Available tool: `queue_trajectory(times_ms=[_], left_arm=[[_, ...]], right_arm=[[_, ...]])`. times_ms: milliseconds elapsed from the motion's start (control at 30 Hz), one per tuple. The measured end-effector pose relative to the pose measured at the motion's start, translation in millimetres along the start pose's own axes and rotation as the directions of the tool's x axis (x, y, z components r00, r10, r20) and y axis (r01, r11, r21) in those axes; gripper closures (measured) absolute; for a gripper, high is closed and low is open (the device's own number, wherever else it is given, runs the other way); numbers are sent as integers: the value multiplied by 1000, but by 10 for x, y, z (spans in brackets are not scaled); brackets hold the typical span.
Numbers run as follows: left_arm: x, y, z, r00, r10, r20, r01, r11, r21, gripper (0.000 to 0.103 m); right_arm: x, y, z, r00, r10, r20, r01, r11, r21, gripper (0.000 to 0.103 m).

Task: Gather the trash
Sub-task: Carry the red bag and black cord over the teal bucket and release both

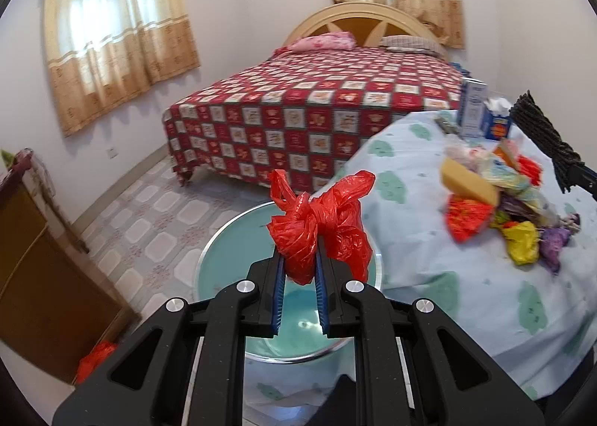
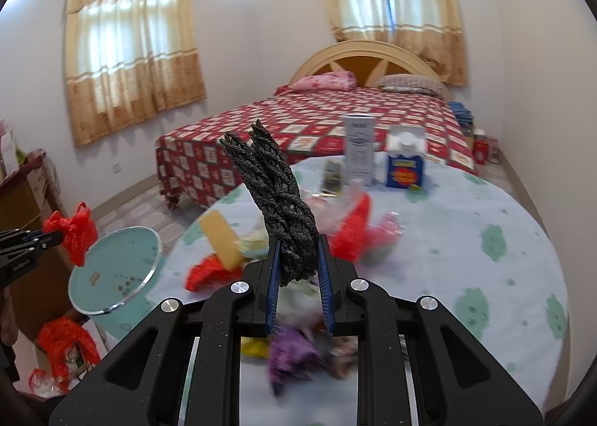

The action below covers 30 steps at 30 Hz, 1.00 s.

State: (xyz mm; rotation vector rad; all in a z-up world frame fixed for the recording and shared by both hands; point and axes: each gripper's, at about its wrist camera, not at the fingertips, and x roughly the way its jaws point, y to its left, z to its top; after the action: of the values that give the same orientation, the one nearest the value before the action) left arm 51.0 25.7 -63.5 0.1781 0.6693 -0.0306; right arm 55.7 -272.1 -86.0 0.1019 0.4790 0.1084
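Note:
My left gripper (image 1: pixel 300 258) is shut on a crumpled red plastic bag (image 1: pixel 324 228) and holds it above the open teal trash bin (image 1: pixel 209 258) beside the table. In the right wrist view the same bag (image 2: pixel 72 230) hangs over the bin (image 2: pixel 112 273) at the left. My right gripper (image 2: pixel 298 258) is shut on a bundle of dark braided rope (image 2: pixel 276 209) held upright over the table. A pile of trash (image 1: pixel 496 209) lies on the table: a yellow sponge, red, yellow and purple wrappers. It is blurred in the right wrist view (image 2: pixel 291 351).
The round table (image 2: pixel 485 276) has a pale blue cloth with green patches. Two cartons (image 2: pixel 405 165) stand at its far side. A bed (image 1: pixel 317 109) with a red checked cover lies behind. A wooden cabinet (image 1: pixel 33 276) and red bags (image 2: pixel 63 344) are at the left on the floor.

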Motion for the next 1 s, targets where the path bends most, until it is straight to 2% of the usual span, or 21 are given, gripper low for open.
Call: queue_trajectory(times_ms=[167,467,1000], left_arm=[[67,145,-3,999,51,-7,-51,998,-21,88],[151,378,-67,995,101,-23,-102,994,-38,88],[228,721,-153,987,154,-51,-157,985,-76,88]], right_arm=[[168,275,74,998,54,-16,-54,998,-45,83],[417,724,129,991,127,-49,-132,983,-126,83],[770,1185,146,975,192,-107,-211,956,-206,83]])
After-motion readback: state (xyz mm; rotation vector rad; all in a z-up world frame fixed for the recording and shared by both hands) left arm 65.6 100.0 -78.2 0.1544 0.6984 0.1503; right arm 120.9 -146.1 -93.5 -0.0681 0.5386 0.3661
